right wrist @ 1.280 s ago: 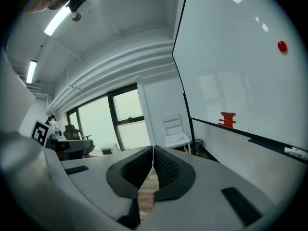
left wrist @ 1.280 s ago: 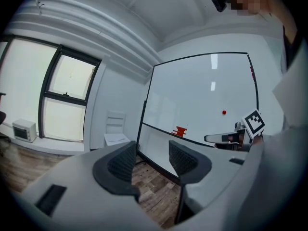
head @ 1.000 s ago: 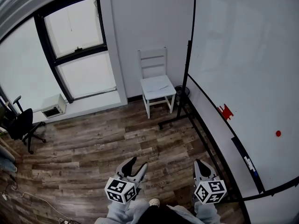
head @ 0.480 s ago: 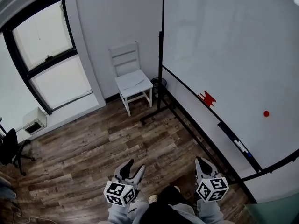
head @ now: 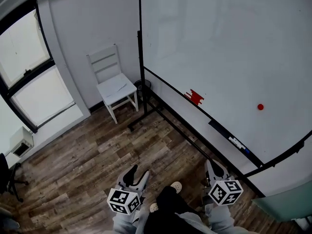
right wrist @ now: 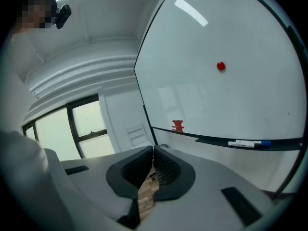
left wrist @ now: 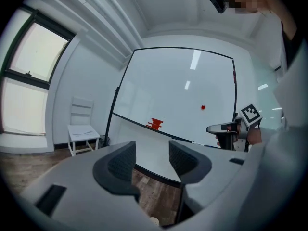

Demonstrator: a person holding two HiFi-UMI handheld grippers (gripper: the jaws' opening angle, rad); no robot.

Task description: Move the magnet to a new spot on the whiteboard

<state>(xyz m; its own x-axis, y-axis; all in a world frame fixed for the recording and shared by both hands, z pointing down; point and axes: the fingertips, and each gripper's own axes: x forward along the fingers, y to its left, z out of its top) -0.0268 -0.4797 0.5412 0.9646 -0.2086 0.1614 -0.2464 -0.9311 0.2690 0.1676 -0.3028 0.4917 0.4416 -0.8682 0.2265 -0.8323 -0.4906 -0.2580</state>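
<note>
- The left gripper (head: 139, 170) is held low in front of the person. Its jaws stand apart, and only the wooden floor (head: 97, 155) shows in the gap between them.
- The right gripper (head: 213, 165) is held alongside it, on the side nearer the board. Its jaws are brought together tip to tip with nothing caught between them.
- The magnet (head: 260, 107), a small round red dot, sits on the whiteboard (head: 219, 43). It is well ahead of both pairs of jaws and higher than them.
- Seen along the right jaws, the magnet lies up and off to the right, well apart from the tips. Seen along the left jaws, it is also above and to the right of the open gap, far beyond it.
- A red object (head: 195, 97) sits at the board's lower edge, ahead of the jaws, lower than the magnet and to its left. From here I cannot tell what it is.
- A marker (head: 239, 143) lies on the ledge under the board, below the magnet and nearer the right jaws than the magnet is.
- A white chair (head: 112, 82) stands against the wall, far ahead of the left jaws and to their left, just beside the board's stand.
- A window (head: 24, 77) is further left again.
</note>
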